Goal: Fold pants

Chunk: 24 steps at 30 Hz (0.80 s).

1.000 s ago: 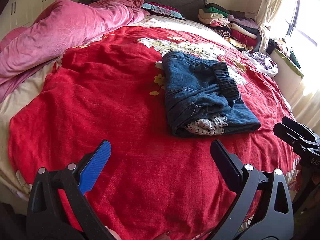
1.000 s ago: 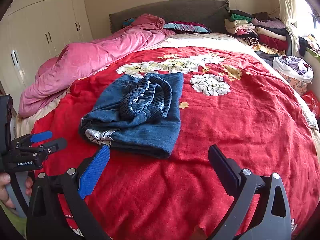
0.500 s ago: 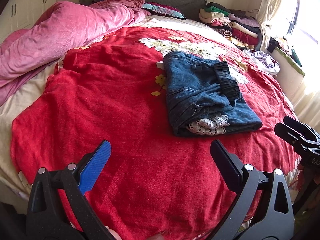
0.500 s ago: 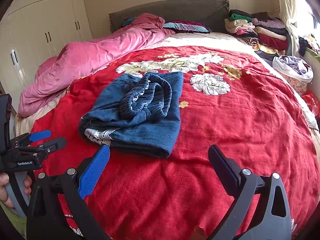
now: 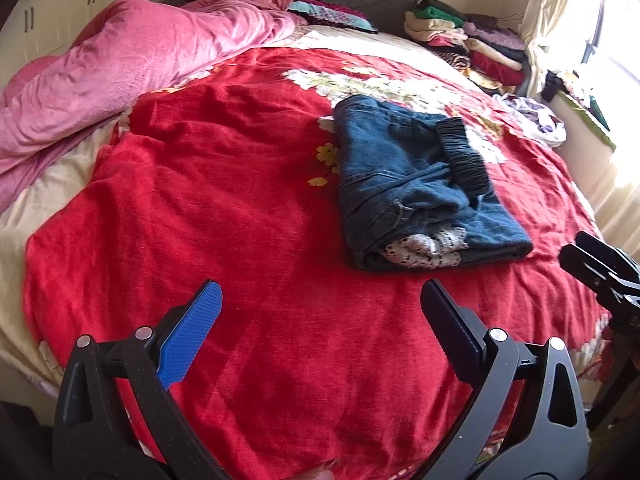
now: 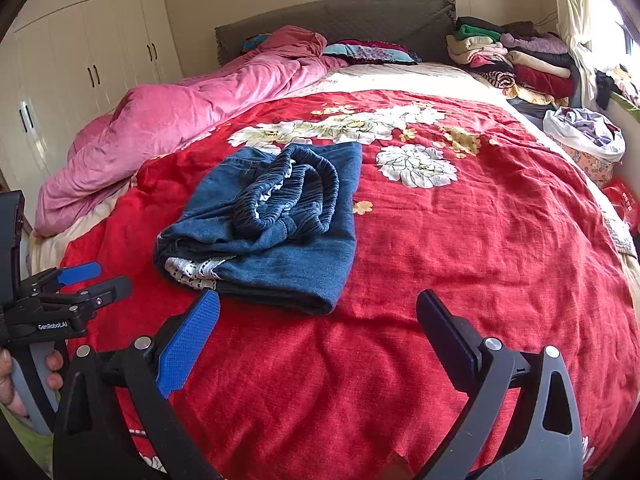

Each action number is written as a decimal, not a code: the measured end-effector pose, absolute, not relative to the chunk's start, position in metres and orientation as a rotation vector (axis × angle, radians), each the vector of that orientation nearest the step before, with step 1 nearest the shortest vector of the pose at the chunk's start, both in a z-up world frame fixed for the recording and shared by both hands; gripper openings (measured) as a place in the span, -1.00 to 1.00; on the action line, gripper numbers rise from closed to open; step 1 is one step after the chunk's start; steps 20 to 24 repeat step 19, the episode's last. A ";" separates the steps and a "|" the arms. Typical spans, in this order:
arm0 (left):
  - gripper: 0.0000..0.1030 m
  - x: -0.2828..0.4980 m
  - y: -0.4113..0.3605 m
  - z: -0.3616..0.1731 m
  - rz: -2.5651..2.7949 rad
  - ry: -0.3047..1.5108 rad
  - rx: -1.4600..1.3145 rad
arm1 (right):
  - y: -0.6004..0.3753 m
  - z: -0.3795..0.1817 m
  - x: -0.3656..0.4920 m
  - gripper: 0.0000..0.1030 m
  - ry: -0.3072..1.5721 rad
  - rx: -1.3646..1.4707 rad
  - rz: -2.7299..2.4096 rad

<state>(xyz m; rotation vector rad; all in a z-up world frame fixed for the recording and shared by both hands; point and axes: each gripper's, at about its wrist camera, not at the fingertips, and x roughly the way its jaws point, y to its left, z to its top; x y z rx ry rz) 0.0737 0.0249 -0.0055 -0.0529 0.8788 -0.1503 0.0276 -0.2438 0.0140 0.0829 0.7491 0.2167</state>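
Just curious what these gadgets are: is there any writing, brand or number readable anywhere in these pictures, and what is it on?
"GenRobot.AI": white lettering on the black body of the left tool, seen from the right wrist view.
Red bag at the bed's far right edge: white marks, too blurred to read.
Nothing readable on the folded pants, the red blanket or the wardrobe doors.

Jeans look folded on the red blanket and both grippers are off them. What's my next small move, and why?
Probably hold back and finish: the jeans lie in a compact bundle, and the left gripper and right gripper are open and empty. At most, flatten the bunched waistband.
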 end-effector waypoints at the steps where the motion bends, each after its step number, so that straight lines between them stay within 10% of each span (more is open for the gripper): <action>1: 0.81 0.074 0.024 -0.005 -0.142 0.875 -0.044 | -0.245 0.013 0.027 0.91 0.750 0.084 0.213; 24: 0.81 0.144 0.100 -0.010 0.082 0.921 -0.050 | -0.400 0.006 0.066 0.91 0.750 0.061 -0.177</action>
